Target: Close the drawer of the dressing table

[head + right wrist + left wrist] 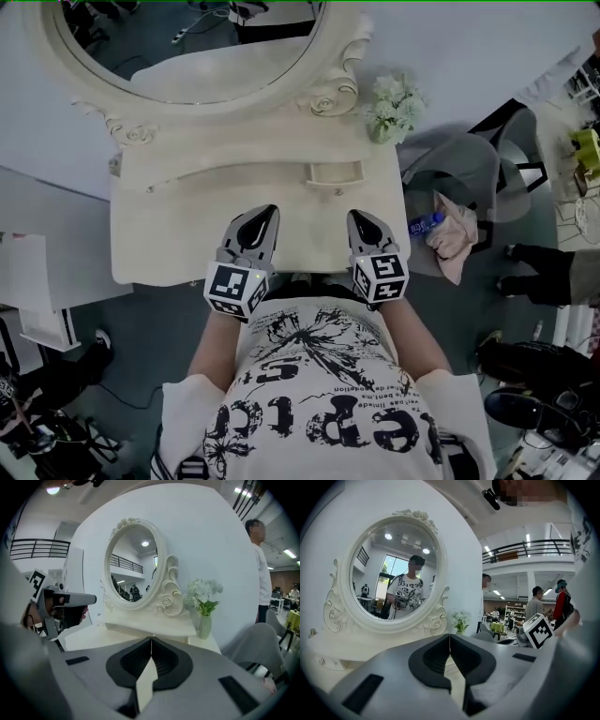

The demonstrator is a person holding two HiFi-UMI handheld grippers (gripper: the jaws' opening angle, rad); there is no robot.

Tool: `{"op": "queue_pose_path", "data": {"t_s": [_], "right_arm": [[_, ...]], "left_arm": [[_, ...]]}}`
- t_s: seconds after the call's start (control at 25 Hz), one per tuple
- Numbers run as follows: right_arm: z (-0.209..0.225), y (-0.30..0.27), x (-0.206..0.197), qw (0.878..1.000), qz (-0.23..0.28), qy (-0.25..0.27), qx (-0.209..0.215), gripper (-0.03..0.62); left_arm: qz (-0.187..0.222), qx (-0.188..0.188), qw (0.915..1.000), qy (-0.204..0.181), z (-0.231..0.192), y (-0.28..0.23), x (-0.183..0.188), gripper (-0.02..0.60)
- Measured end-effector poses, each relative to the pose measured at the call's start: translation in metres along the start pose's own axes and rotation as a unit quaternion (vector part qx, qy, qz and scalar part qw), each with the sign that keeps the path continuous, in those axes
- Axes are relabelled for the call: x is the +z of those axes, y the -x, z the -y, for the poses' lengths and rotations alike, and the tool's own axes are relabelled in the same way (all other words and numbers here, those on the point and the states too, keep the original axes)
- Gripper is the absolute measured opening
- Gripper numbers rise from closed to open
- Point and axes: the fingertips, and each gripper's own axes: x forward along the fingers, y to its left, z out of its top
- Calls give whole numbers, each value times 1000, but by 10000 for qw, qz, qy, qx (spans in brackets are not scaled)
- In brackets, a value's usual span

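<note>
The cream dressing table (pixel 178 220) with its oval mirror (pixel 187 56) fills the head view. Both grippers rest low over the table top's front edge, side by side, pointing at the mirror. My left gripper (pixel 267 215) is shut with nothing between its jaws, and so is my right gripper (pixel 359 218). In the left gripper view the left gripper (pixel 450 637) faces the mirror (pixel 396 573). The right gripper (pixel 151 639) faces the table's raised shelf (pixel 150 625). A small shelf drawer (pixel 335 174) sits flush. The table's front is hidden under its top and the person's torso.
A vase of white flowers (pixel 394 108) stands on the table's back right corner. Right of the table stands a grey chair (pixel 459 169) holding a pink cloth (pixel 457 239) and a water bottle (pixel 427 225). A white board (pixel 33 291) lies at the left.
</note>
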Motion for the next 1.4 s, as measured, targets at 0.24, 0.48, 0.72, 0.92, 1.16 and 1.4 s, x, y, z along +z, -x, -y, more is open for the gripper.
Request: {"op": "queue_pose_path", "data": {"t_s": [0.24,0.48,0.72,0.92,1.16,1.4], "right_arm": [[22,-34,-31,9991,-401,-92,86,18],[34,-70,-73,9947,-984,-105,283,21],[40,-101,-98,9886,-1439,-184,412,125],[41,-118,-97,9878,-1481,-207,423,124],[46,-125,-98,9860,-1562,-501,288,117],[46,-128,-96,9855,-1586,-547,272,109]], "left_arm": [[-281,141,9990,305,-4,-25,-29,20],[-278,492,9966,596,-16,-41,-44,20],[-529,561,9947,680,-17,-52,-66,20],[-609,699,9926,788,-21,-55,-76,20],[-743,629,9916,847,-18,-58,-81,20],[-753,555,9916,889,-13,-67,-80,20]]}}
